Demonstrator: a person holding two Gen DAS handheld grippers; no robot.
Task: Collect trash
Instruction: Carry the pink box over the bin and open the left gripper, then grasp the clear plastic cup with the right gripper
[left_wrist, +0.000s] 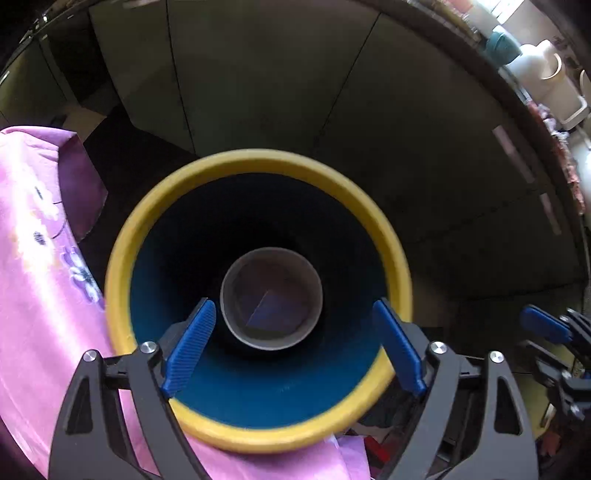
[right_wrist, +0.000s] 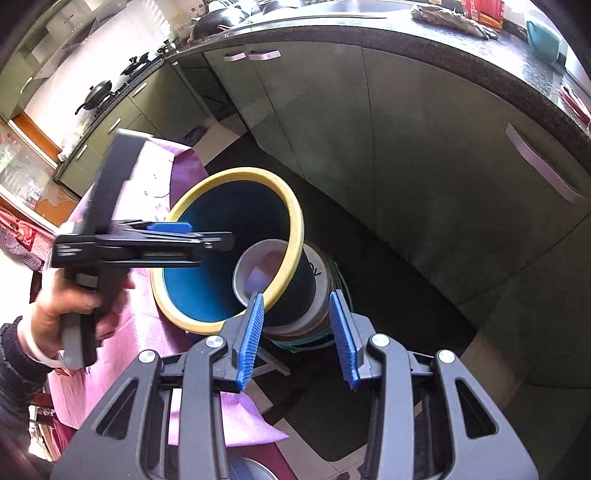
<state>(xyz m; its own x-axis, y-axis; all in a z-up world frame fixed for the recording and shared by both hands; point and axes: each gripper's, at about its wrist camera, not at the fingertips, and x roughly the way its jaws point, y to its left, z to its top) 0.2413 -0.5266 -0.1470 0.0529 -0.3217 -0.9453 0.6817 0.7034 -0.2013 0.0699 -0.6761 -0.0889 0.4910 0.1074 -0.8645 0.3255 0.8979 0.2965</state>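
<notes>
A blue trash bin with a yellow rim stands below my left gripper, which is open and empty right over its mouth. A white paper cup lies inside the bin, with something pale purple in it. In the right wrist view the bin sits left of centre with the cup inside near its rim. My right gripper is open and empty, just right of the bin's rim. The left gripper shows side-on over the bin, held by a hand.
A pink flowered cloth covers a table at the left, touching the bin. Green kitchen cabinets under a dark counter stand behind. A stack of buckets sits under the bin's far side. The floor is dark.
</notes>
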